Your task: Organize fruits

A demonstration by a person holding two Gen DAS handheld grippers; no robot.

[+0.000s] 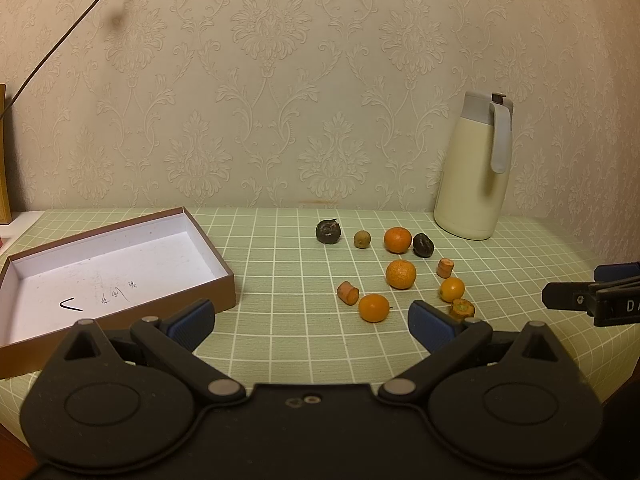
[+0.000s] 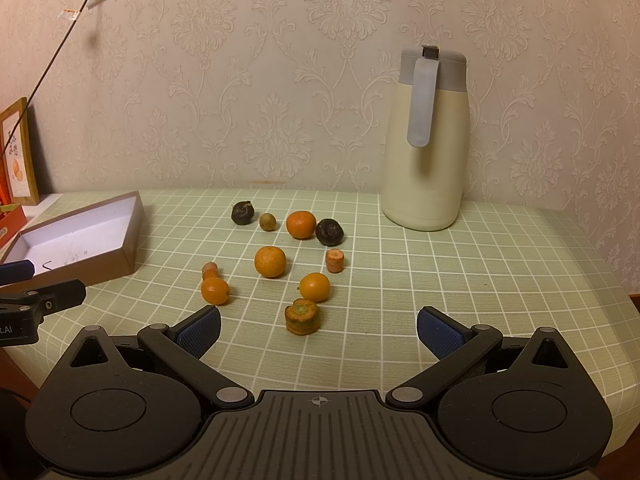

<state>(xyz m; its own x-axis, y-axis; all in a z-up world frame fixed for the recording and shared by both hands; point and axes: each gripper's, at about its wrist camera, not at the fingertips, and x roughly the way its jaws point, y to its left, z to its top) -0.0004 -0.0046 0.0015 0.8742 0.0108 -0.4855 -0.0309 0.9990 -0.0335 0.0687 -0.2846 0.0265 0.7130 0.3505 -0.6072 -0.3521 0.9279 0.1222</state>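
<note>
Several fruits and carrot pieces lie on the green checked tablecloth (image 1: 280,280): two mandarins (image 1: 401,274), two small oranges (image 1: 373,308), two dark fruits (image 1: 328,231), a small greenish-brown fruit (image 1: 361,239) and carrot chunks (image 1: 347,292). The same group shows in the right wrist view, with a mandarin (image 2: 270,261) and a carrot chunk (image 2: 303,316) nearest. An open brown box (image 1: 116,264) with a white inside lies at the left. My left gripper (image 1: 312,322) is open and empty, just short of the fruits. My right gripper (image 2: 319,330) is open and empty, near the carrot chunk.
A cream thermos jug (image 1: 474,168) with a grey lid stands at the back right against the wallpapered wall. A framed picture (image 2: 18,152) stands at the far left. A cable (image 2: 48,64) hangs from a wall socket. The table edge curves away at the right.
</note>
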